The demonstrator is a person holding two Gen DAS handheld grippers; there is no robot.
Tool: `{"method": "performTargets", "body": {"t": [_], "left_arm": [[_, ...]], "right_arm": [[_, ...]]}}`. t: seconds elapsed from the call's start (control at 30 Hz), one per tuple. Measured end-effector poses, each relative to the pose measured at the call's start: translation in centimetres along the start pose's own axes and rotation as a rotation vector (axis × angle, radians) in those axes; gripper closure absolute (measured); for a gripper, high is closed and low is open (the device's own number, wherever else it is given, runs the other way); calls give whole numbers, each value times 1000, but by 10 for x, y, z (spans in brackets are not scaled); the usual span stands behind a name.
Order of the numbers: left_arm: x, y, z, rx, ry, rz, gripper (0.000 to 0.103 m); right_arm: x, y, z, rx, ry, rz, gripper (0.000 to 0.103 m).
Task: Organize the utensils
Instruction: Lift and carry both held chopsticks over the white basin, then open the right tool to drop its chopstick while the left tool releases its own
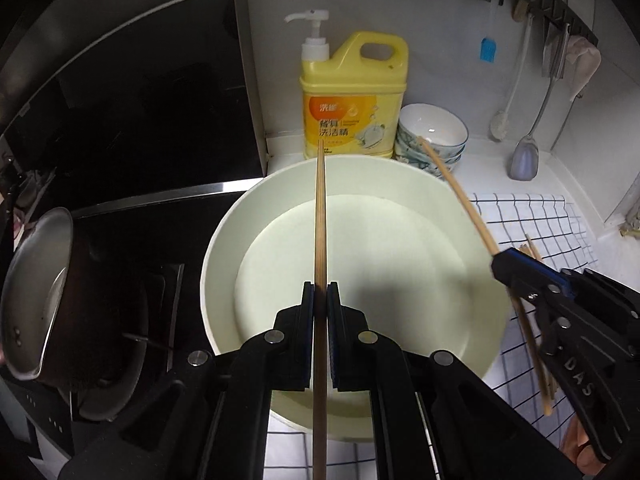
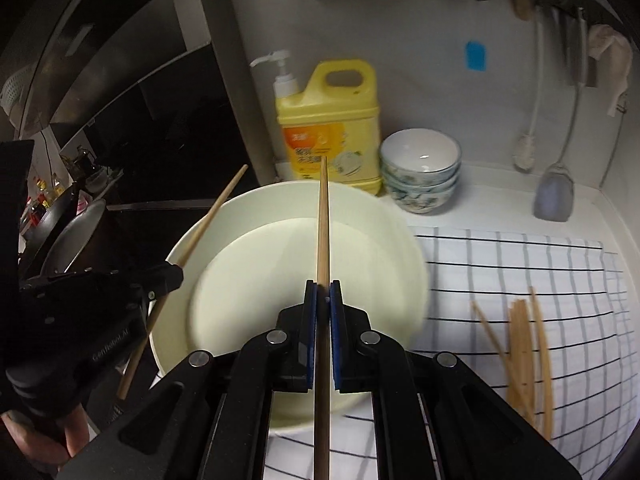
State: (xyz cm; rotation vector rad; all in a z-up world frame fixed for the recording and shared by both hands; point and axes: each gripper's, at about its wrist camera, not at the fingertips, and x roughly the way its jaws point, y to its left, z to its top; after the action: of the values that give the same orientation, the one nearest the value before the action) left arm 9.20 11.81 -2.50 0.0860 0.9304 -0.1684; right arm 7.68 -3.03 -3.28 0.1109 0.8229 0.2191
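My left gripper (image 1: 320, 290) is shut on a wooden chopstick (image 1: 320, 216) that points forward over a large cream bowl (image 1: 472, 240). My right gripper (image 2: 323, 288) is shut on a second chopstick (image 2: 323, 216), also above the bowl (image 2: 404, 236). In the left wrist view the right gripper (image 1: 500, 262) shows at the right with its chopstick (image 1: 456, 192). In the right wrist view the left gripper (image 2: 176, 274) shows at the left with its chopstick (image 2: 212, 216). Several loose chopsticks (image 2: 524, 364) lie on a checked cloth (image 2: 520, 264).
A yellow dish-soap bottle (image 1: 354, 96) and stacked patterned bowls (image 1: 432, 136) stand behind the cream bowl. A steel pot (image 1: 36, 292) sits on the dark stove at the left. Ladles and a brush (image 1: 524, 156) hang on the right wall.
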Motion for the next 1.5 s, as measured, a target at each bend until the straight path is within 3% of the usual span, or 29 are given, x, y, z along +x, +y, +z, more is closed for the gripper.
{"method": "performTargets", "body": {"t": [0.4, 1.2, 1.3, 1.37, 1.43, 1.5], "left_arm": [[58, 14, -1, 0, 79, -44, 96], [100, 9, -8, 9, 177, -56, 94], [100, 11, -7, 1, 180, -53, 80], [97, 12, -7, -4, 168, -45, 52], [91, 15, -6, -12, 147, -31, 40], [86, 19, -5, -18, 139, -24, 38]], "right_arm": [[72, -2, 1, 88, 132, 7, 97], [97, -31, 0, 133, 204, -30, 97], [96, -31, 1, 130, 207, -34, 96], [95, -31, 2, 124, 204, -40, 94], [92, -31, 3, 116, 197, -55, 85], [90, -31, 4, 112, 189, -58, 82]]}}
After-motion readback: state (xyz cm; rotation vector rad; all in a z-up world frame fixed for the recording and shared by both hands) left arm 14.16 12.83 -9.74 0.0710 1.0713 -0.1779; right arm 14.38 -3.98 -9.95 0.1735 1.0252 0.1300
